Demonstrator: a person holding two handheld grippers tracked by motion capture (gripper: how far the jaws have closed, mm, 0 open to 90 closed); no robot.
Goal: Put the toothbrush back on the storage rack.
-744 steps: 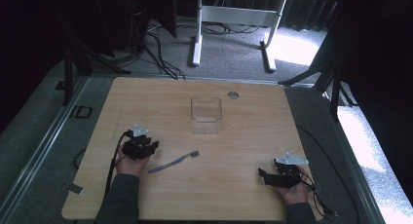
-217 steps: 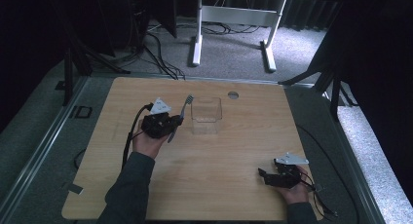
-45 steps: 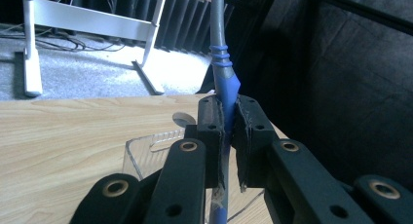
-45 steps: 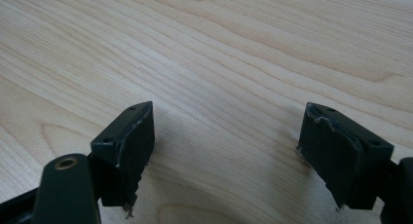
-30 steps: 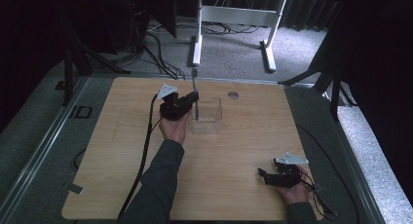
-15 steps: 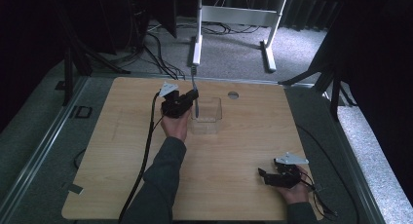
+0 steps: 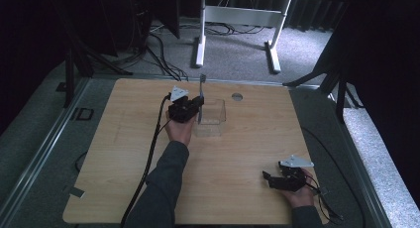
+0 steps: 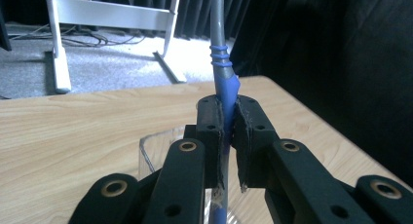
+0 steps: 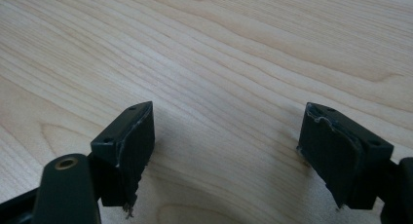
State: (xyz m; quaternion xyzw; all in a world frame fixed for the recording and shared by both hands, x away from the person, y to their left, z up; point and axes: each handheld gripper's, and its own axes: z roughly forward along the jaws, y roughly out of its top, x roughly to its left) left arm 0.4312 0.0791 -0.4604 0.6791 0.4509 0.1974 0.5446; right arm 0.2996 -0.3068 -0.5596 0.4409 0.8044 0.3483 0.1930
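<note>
A toothbrush (image 7: 201,91) with a blue and grey handle stands upright, its head at the top. My left gripper (image 7: 198,108) is shut on the handle, at the left rim of a clear plastic box (image 7: 214,120) on the far half of the wooden table (image 7: 124,153). In the left gripper view the pads of the left gripper (image 8: 227,131) clamp the toothbrush's blue handle (image 8: 224,83), and the box (image 8: 151,146) lies just below. My right gripper (image 7: 270,179) rests on the table near the front right corner, open. In the right gripper view nothing but bare wood lies between the wide-apart jaws of the right gripper (image 9: 226,151).
A round grommet (image 7: 237,96) sits in the table behind the box. A white desk frame (image 7: 200,34) and loose cables (image 7: 163,44) lie on the floor beyond the far edge. The left gripper's cable (image 7: 151,153) trails back along the sleeve.
The toothbrush, once lying flat on the near left of the table, has been picked up by my left gripper and carried to the box. Over the last second nothing visibly moves.
</note>
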